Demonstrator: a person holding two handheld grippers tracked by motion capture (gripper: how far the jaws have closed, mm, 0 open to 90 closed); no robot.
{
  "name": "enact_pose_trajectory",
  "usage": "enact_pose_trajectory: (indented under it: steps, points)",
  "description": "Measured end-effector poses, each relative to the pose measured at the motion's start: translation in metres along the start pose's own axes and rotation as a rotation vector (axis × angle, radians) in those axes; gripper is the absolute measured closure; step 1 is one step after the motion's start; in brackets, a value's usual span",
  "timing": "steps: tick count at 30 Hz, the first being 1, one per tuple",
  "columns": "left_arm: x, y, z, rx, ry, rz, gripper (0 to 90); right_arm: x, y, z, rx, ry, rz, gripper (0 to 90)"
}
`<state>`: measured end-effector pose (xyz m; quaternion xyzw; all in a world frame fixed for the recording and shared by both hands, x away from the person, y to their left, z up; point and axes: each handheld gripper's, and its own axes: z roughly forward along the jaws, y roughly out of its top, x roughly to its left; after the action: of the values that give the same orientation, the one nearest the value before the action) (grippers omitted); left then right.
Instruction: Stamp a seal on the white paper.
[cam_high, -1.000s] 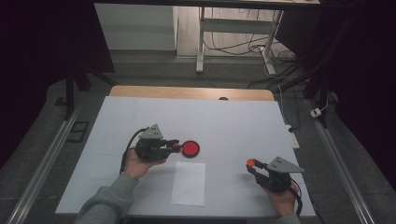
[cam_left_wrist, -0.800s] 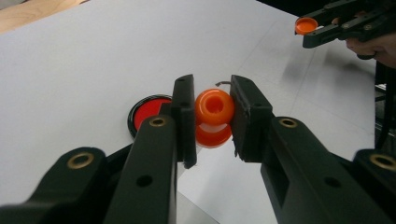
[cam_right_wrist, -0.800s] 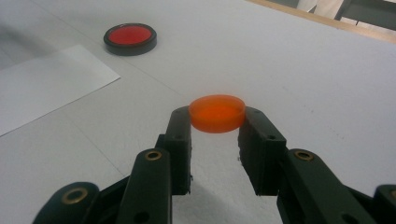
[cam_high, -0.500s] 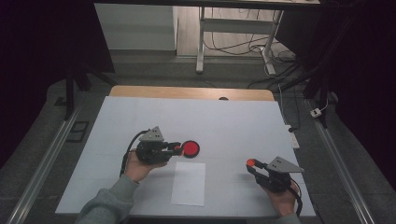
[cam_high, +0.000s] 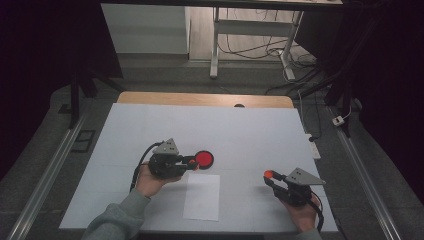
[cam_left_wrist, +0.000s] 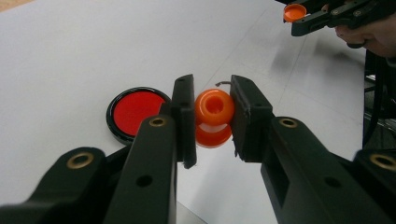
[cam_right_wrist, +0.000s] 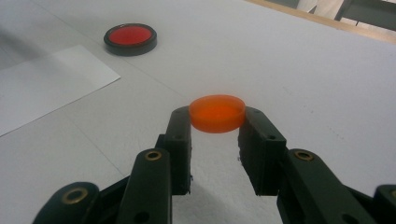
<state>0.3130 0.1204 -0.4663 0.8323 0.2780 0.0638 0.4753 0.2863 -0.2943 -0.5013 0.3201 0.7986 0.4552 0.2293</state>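
The left gripper sits low over the table in the left hand, jaws clamped, pointing right. The right gripper rests in the right hand, jaws likewise clamped, pointing left and away.

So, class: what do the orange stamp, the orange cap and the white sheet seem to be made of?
Stamp: probably moulded plastic, glossy, with bright highlights on its rounded knob.
Cap: likely plastic, slightly translucent, smooth rim.
Sheet: apparently paper, thin, flat, matt.
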Motion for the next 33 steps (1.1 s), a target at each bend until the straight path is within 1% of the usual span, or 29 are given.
enact_pose_trajectory:
  steps: [5,15,24,33]
  points:
    - [-0.002,-0.001,0.003,0.013,-0.007,0.004,72.4,0.000,0.000,0.000,-0.003,0.000,0.001,64.6]
    - [-0.004,-0.003,0.007,0.023,-0.023,0.004,72.4,0.000,0.000,0.000,-0.003,0.000,0.001,64.7]
    - [-0.009,-0.005,0.013,0.046,-0.037,0.017,72.3,0.001,0.000,0.001,0.003,0.003,-0.001,64.6]
    - [-0.016,-0.011,0.020,0.069,-0.066,0.016,72.3,0.000,0.000,0.000,-0.002,0.004,-0.001,64.6]
